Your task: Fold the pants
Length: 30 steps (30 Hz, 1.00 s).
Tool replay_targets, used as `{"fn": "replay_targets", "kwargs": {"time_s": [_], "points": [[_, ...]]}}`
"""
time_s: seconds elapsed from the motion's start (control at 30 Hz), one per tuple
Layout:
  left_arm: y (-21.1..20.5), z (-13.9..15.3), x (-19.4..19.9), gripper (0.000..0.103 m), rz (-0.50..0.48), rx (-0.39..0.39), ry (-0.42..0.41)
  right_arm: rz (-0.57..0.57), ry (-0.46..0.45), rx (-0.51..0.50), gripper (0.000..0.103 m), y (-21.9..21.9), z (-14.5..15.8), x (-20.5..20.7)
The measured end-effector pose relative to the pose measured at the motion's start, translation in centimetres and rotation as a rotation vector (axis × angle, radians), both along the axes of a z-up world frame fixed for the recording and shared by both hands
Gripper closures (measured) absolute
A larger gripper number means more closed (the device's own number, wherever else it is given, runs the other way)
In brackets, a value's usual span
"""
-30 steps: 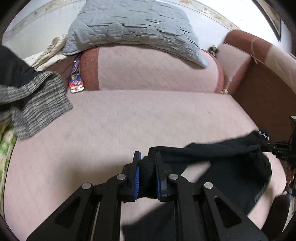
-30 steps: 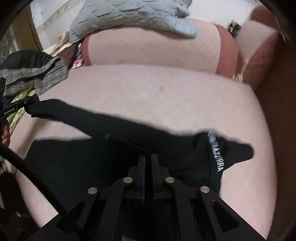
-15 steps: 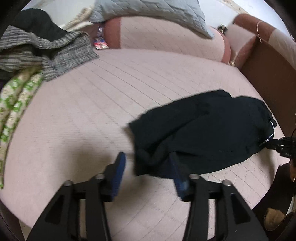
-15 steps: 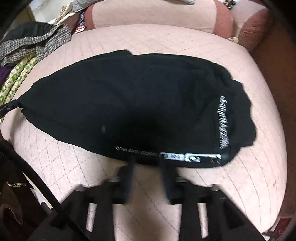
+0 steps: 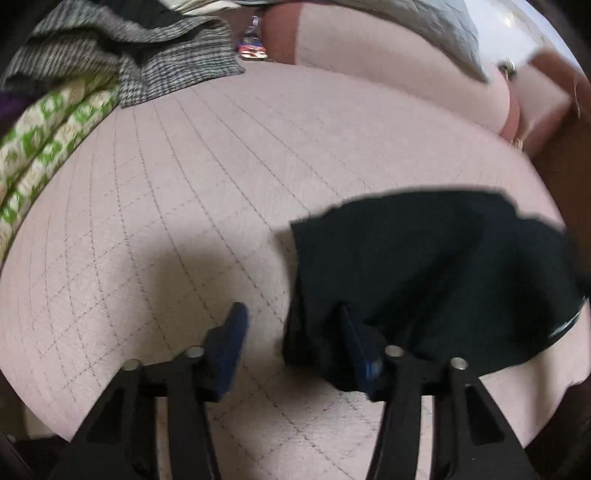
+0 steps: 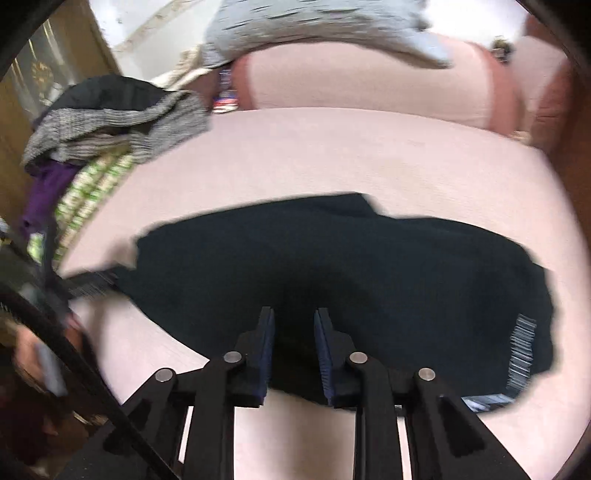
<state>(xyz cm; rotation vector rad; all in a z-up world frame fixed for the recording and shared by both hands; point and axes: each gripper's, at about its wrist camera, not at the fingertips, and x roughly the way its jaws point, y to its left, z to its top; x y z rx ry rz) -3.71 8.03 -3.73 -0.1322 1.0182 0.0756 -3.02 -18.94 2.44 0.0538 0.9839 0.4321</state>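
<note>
The black pants (image 5: 436, 273) lie folded on the pink quilted sofa seat (image 5: 221, 166). My left gripper (image 5: 291, 325) is open just above the near left corner of the pants; its right finger sits over the fabric edge, its left finger over bare seat. In the right wrist view the pants (image 6: 369, 266) spread across the seat, white lettering at their right end. My right gripper (image 6: 294, 325) is open above the pants' near edge, holding nothing.
A pile of clothes, grey checked (image 5: 155, 55) and green patterned (image 5: 48, 133), lies at the left end of the seat; it also shows in the right wrist view (image 6: 110, 125). A grey quilted cushion (image 6: 314, 26) rests on the backrest. The brown armrest (image 5: 565, 155) is at right.
A second ago both grippers were shut on the pants, holding them up. Both have since opened and let go; the pants lie on the seat and the grippers have drawn back slightly.
</note>
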Motion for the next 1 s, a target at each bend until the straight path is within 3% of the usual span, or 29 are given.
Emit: {"fn": "replay_targets", "kwargs": {"time_s": [0.1,0.27,0.33,0.37,0.4,0.5,0.57,0.63,0.7,0.77,0.83,0.93,1.0], "points": [[0.0,0.1,-0.8,0.053,-0.026,0.021,-0.036,0.064,0.066,0.142,0.079,5.1,-1.1,2.4],[2.6,-0.4,-2.0,0.052,0.002,-0.134,-0.058,0.171,0.253,0.342,0.079,12.9,-5.5,5.4],[2.9,-0.3,-2.5,0.052,-0.001,-0.155,-0.063,0.150,0.354,0.333,0.081,13.9,-8.3,6.5],[3.0,-0.3,-2.7,0.052,-0.001,-0.159,-0.062,0.138,0.411,0.323,0.088,13.7,-9.8,6.6],[3.1,-0.3,-3.0,0.052,0.001,-0.166,-0.063,0.137,0.425,0.339,0.097,13.1,-10.5,6.4],[4.2,0.2,-3.6,0.052,0.040,-0.208,-0.080,0.179,0.464,0.323,0.098,11.3,-10.3,4.6],[5.4,0.5,-3.7,0.052,0.091,-0.231,-0.095,0.170,0.447,0.252,0.098,10.5,-8.8,3.7],[6.4,0.6,-3.3,0.052,0.138,-0.264,-0.098,0.183,0.344,0.166,0.089,11.3,-6.0,3.5],[7.4,0.4,-3.1,0.052,0.184,-0.299,-0.096,0.224,0.242,0.088,0.089,13.4,-3.4,4.0],[8.2,0.3,-3.4,0.052,0.223,-0.312,-0.102,0.251,0.205,0.061,0.089,16.5,-2.3,5.1],[9.1,0.3,-3.8,0.052,0.260,-0.335,-0.117,0.290,0.229,0.062,0.089,20.0,-2.7,6.3],[10.8,0.3,-4.5,0.052,0.335,-0.361,-0.140,0.322,0.255,-0.015,0.091,24.1,-4.6,7.6],[11.9,0.3,-4.8,0.052,0.382,-0.381,-0.156,0.290,0.289,-0.013,0.093,25.6,-6.3,8.8]]}}
